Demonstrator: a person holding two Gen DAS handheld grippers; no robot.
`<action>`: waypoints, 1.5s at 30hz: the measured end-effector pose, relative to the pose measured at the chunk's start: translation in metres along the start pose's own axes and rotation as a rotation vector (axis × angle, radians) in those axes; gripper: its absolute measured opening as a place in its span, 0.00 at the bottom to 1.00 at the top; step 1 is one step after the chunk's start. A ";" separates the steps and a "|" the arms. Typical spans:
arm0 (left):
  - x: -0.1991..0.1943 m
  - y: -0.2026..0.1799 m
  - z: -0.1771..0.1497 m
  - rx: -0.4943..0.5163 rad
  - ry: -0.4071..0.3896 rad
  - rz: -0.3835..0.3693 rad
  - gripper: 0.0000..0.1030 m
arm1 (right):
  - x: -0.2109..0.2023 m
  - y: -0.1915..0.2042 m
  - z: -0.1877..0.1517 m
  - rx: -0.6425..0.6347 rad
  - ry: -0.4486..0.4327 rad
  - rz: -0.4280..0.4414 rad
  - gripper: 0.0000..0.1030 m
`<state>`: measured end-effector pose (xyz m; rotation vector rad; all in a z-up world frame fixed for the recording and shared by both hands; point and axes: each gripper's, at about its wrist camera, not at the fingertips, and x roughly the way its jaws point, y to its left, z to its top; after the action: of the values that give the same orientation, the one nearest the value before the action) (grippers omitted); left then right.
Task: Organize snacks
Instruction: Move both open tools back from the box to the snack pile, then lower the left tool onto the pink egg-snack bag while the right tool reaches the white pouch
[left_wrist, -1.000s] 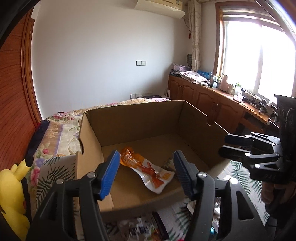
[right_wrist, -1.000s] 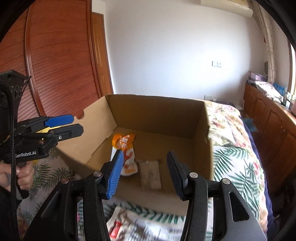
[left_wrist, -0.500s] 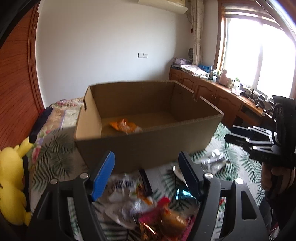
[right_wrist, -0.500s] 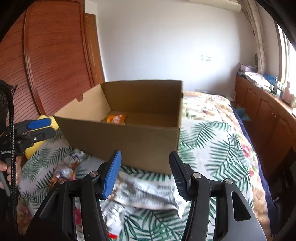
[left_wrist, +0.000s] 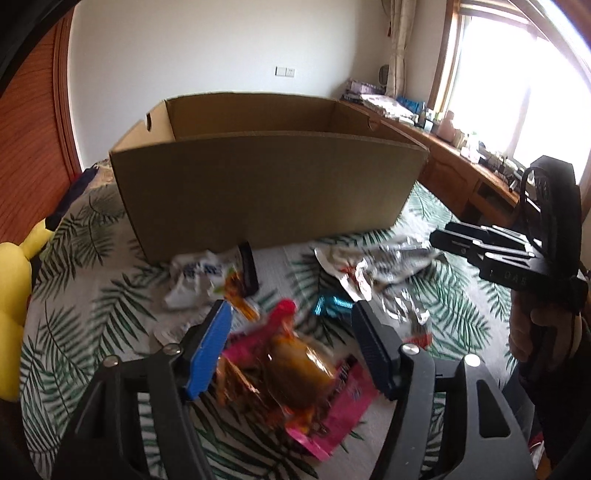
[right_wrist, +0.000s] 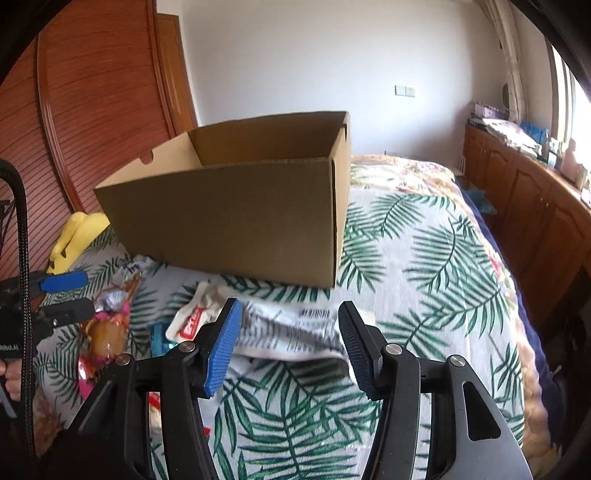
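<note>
Both grippers lowered, left gripper (left_wrist: 291, 354) closing over pink packet (left_wrist: 332, 406)

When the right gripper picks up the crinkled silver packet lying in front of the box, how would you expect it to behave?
The silver packet looks creased and flat, so it will probably flop and sag from one pinched edge. Its foil surface seems glossy, so it may slip between the pads. It appears light.

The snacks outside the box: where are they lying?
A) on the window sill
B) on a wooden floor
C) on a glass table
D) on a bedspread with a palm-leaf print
D: the snacks lie loose on the bedspread with green palm leaves, in front of the box.
</note>
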<state>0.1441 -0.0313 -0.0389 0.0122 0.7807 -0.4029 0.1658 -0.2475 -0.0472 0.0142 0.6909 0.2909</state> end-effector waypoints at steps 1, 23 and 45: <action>0.000 -0.002 -0.003 -0.003 0.007 0.004 0.62 | 0.000 0.000 -0.002 0.002 0.002 0.002 0.54; 0.004 -0.005 -0.026 -0.058 0.117 0.045 0.57 | 0.001 0.006 -0.029 0.013 0.025 0.037 0.54; 0.038 -0.018 -0.009 -0.033 0.163 0.040 0.62 | 0.007 0.003 -0.035 0.015 0.039 0.038 0.54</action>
<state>0.1561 -0.0598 -0.0686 0.0301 0.9468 -0.3545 0.1478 -0.2457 -0.0785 0.0358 0.7320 0.3228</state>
